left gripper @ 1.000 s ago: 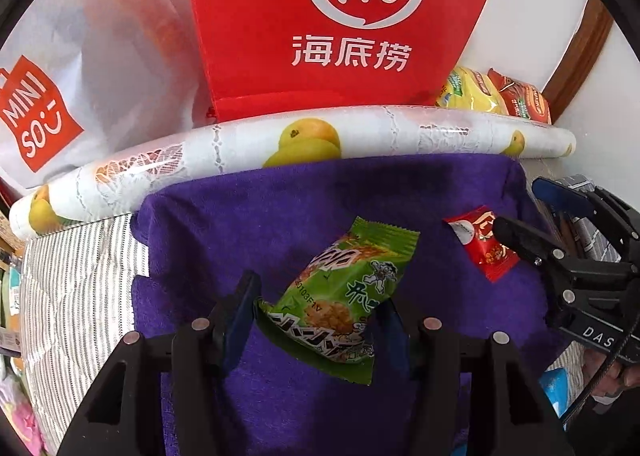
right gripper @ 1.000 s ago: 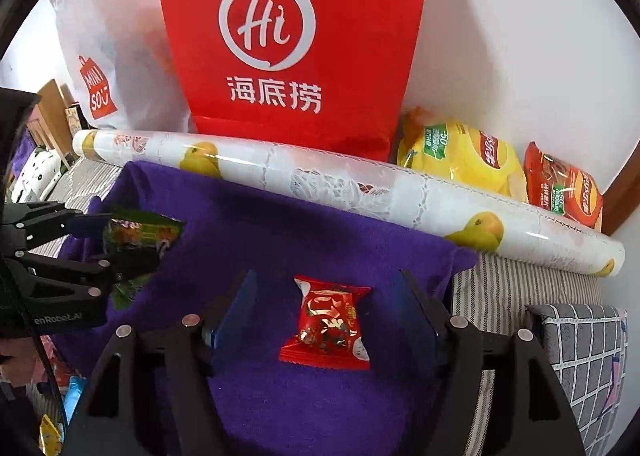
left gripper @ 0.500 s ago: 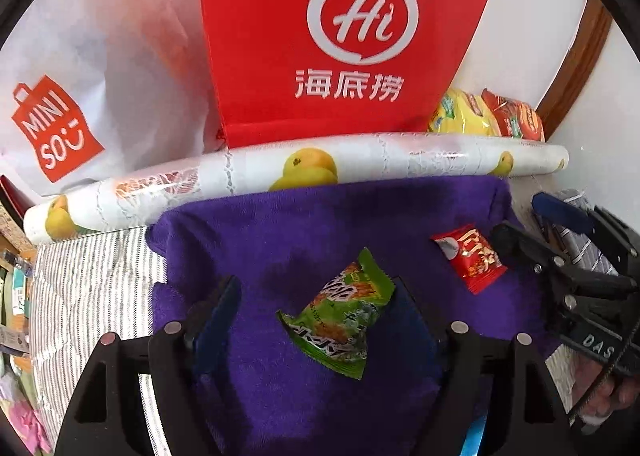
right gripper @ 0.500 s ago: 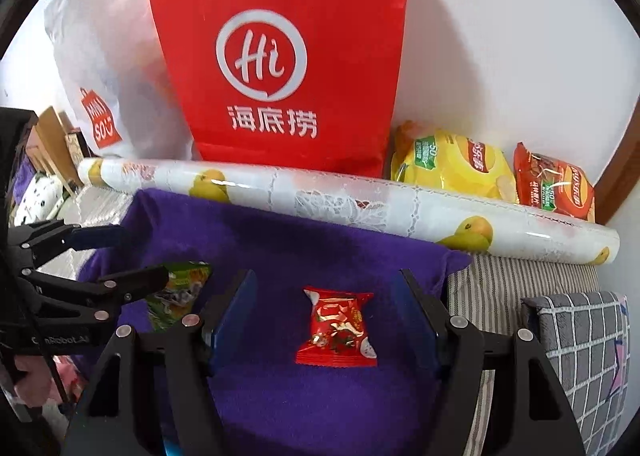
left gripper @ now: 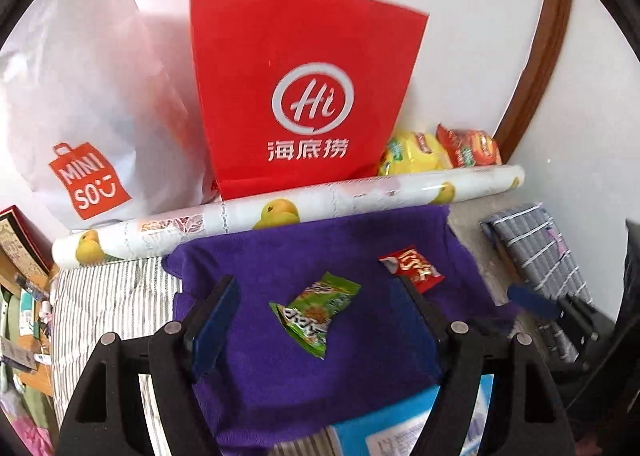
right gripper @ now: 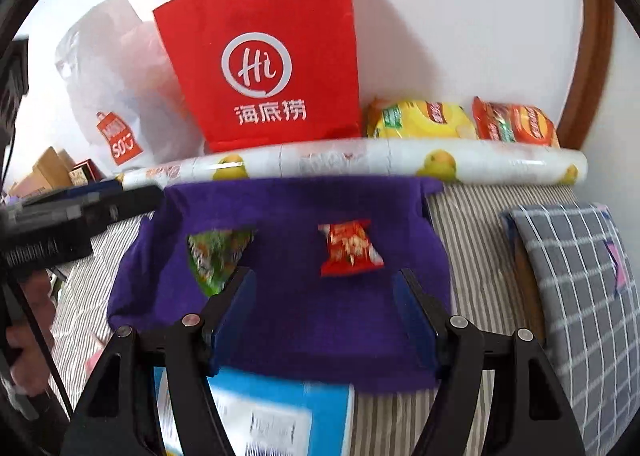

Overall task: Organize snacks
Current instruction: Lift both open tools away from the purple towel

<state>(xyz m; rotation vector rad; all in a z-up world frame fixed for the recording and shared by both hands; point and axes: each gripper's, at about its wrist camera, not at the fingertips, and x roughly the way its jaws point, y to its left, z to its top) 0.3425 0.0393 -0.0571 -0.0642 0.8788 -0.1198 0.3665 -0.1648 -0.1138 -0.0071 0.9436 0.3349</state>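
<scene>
Purple towel [left gripper: 280,368] carries green snack [left gripper: 316,312] mid-cloth, red snack [left gripper: 412,268] toward right edge. My left gripper [left gripper: 316,320] and right gripper [right gripper: 324,312] both apart, empty (two laid down; bigger packs by wall untouched).

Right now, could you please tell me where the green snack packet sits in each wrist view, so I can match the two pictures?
Left wrist view: the green snack packet lies near the picture's centre on the purple towel, between the open fingers.
Right wrist view: the green snack packet lies left of centre, partly behind the left fingertip.
Shared landmark: the red paper bag standing against the wall behind the towel.
</scene>
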